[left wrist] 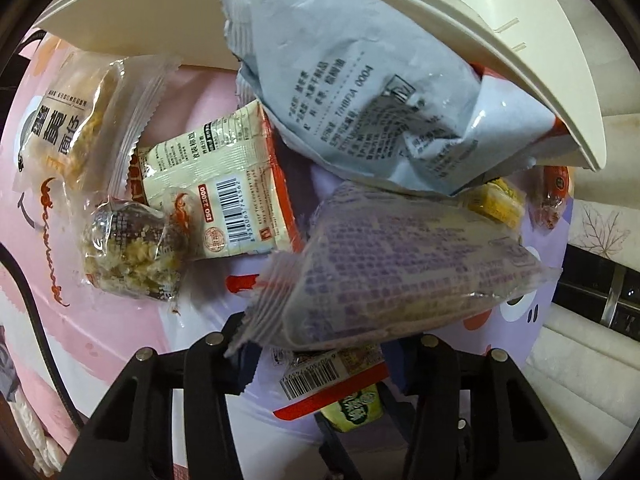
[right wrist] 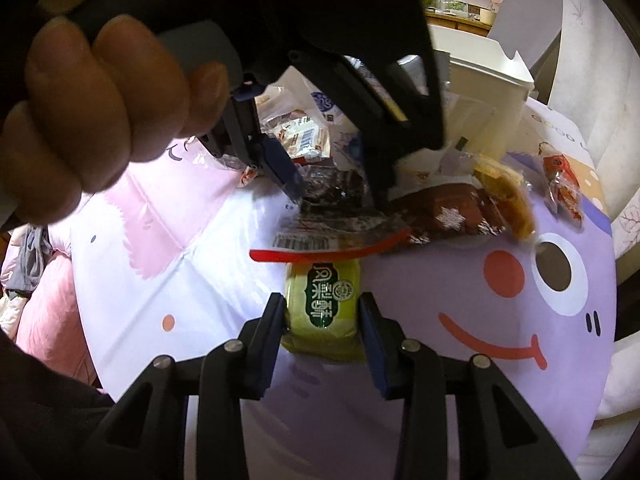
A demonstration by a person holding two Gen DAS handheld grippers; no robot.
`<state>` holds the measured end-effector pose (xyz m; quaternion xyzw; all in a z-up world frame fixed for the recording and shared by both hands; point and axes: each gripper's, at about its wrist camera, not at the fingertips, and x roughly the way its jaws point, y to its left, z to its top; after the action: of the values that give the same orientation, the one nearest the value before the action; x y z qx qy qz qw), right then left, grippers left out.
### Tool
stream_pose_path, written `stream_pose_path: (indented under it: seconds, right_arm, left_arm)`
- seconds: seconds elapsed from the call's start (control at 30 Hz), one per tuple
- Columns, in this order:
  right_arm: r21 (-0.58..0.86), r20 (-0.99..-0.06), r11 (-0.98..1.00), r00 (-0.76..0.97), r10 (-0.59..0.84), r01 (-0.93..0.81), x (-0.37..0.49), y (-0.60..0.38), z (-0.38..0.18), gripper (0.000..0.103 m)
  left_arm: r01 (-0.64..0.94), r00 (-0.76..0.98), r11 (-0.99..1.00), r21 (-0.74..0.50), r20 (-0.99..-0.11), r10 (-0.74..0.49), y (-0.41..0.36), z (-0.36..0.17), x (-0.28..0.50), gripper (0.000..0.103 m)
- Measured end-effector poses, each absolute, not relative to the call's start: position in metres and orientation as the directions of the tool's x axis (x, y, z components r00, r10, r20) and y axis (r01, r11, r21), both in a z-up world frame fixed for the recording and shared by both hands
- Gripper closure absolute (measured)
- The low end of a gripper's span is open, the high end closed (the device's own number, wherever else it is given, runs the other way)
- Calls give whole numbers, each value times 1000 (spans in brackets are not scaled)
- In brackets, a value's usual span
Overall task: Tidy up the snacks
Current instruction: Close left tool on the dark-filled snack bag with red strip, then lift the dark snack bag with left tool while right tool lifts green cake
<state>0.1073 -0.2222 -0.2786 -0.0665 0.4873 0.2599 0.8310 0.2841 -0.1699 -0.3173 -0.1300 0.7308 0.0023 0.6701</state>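
Observation:
Snack packets lie on a pink and purple cartoon mat. My right gripper is shut on a yellow-green packet with a dark green label, also seen low in the left wrist view as the yellow-green packet. My left gripper points steeply down and is shut on a clear packet with purple print. From the right wrist view the left gripper straddles that dark-filled packet. A red-edged packet with a barcode lies between the two grippers.
A cream plastic bin overhangs a blue-grey bag. Nearby lie a cream-and-red packet, a nut bar, a brown packet, a yellow one and a small orange one. A hand fills the upper left.

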Motion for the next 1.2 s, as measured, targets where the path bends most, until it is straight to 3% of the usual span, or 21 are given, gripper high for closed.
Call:
stream_pose_path:
  seconds: [0.63,1.2]
  right_arm:
    - [194,-883,911,340,323,-363,110,-286,-270,66]
    - [171,-848,953,455,271,-249,123,-312,-228,71]
  left_arm:
    - [-200,-125,971,-133,-979,-160,-129,-293,231,55]
    - [-173,-96,976,-133,-984,-151,-62,-223,184,55]
